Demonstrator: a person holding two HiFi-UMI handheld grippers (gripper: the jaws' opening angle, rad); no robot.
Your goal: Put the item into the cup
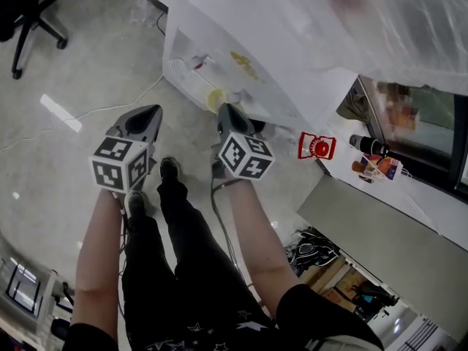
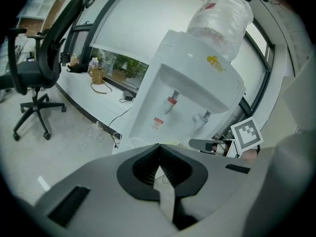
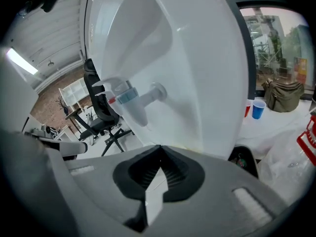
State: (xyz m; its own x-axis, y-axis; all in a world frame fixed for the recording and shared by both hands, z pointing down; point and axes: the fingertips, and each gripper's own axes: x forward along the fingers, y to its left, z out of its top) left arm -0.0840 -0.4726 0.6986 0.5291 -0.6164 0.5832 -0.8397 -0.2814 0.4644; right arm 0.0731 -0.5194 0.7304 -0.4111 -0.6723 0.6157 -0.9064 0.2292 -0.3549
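Here we hold the left gripper (image 1: 152, 112) and right gripper (image 1: 227, 111) closed, empty, before the water dispenser (image 1: 219, 42). A blue cup (image 3: 257, 108) and red cup (image 3: 247, 108) stand far right; we cannot tell the item.

Head view steeply downward; both gripper views close, toward the shared water dispenser (image 2: 192, 83).

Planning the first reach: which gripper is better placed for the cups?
Right, probably: the right gripper has the red cup and blue cup in its view; the left gripper has neither in its. Both are shut, empty.
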